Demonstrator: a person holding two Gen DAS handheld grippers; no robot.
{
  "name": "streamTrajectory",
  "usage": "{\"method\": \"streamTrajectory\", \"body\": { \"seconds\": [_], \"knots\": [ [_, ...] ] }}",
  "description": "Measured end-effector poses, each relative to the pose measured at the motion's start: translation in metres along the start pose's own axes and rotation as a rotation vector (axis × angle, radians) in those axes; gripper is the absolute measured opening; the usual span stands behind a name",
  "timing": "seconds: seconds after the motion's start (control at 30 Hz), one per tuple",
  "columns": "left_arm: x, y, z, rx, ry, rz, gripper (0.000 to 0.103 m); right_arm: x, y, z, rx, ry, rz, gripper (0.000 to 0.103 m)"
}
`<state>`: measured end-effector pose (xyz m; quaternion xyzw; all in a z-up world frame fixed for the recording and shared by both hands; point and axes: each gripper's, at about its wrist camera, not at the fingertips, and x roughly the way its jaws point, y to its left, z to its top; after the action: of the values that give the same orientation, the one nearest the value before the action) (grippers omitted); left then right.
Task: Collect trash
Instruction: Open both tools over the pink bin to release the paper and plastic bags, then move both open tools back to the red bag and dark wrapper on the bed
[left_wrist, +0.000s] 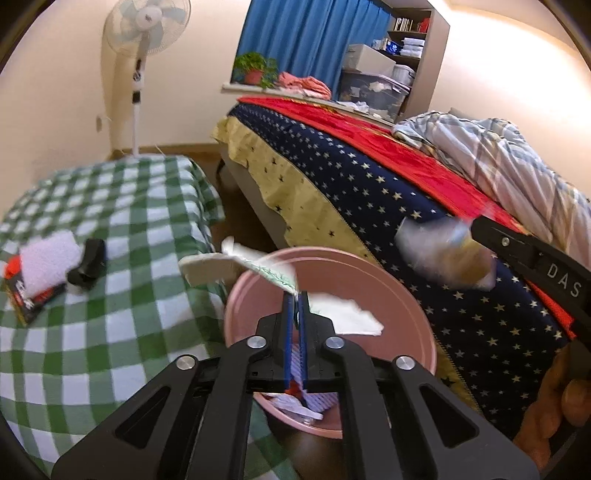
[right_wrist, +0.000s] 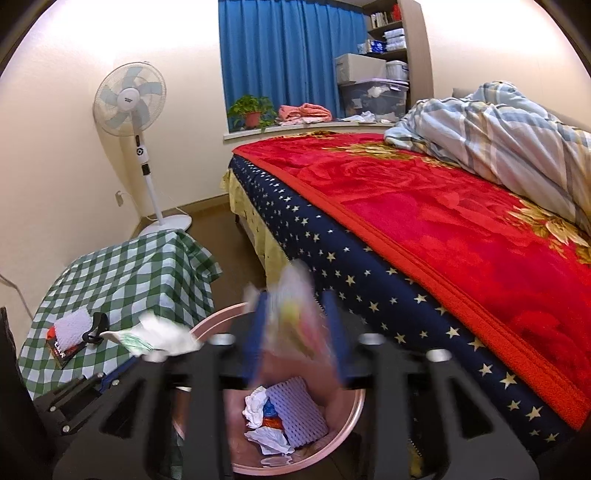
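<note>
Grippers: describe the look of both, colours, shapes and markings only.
The left gripper has black angular linkage arms with cut-out slots, round silver pivot pins and narrow blue finger pads. The right gripper shares that black frame, silver pins and blue pads; from the left wrist view, white letters "DAS" show on its side.
</note>
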<state>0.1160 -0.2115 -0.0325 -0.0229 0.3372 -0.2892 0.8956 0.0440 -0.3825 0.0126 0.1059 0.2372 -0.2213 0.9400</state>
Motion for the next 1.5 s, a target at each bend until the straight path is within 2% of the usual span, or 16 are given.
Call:
{"method": "streamTrajectory", "body": {
  "seconds": [0.03,0.07,0.37,0.7,1.1,1.5],
  "knots": [
    [0.0,0.001,-0.001,-0.005,0.004,0.004,0.019,-0.001,-0.002,0.0,0.009,-0.005,-0.002,0.053],
    [-0.001,0.002,-0.002,-0.005,0.003,0.014,0.022,-0.001,-0.003,0.0,0.012,-0.006,-0.002,0.053],
    [-0.022,0.017,-0.002,-0.027,-0.024,0.05,0.022,-0.009,0.003,-0.003,-0.001,-0.012,0.037,0.053],
    [-0.055,0.051,-0.006,-0.065,-0.07,0.123,0.022,-0.018,0.027,-0.008,-0.033,-0.016,0.11,0.053],
    [-0.082,0.109,-0.013,-0.145,-0.118,0.247,0.022,-0.012,0.088,-0.021,-0.081,-0.001,0.232,0.052],
    [-0.092,0.169,-0.018,-0.24,-0.156,0.385,0.022,0.015,0.158,-0.037,-0.103,0.043,0.377,0.046]
  ]
}}
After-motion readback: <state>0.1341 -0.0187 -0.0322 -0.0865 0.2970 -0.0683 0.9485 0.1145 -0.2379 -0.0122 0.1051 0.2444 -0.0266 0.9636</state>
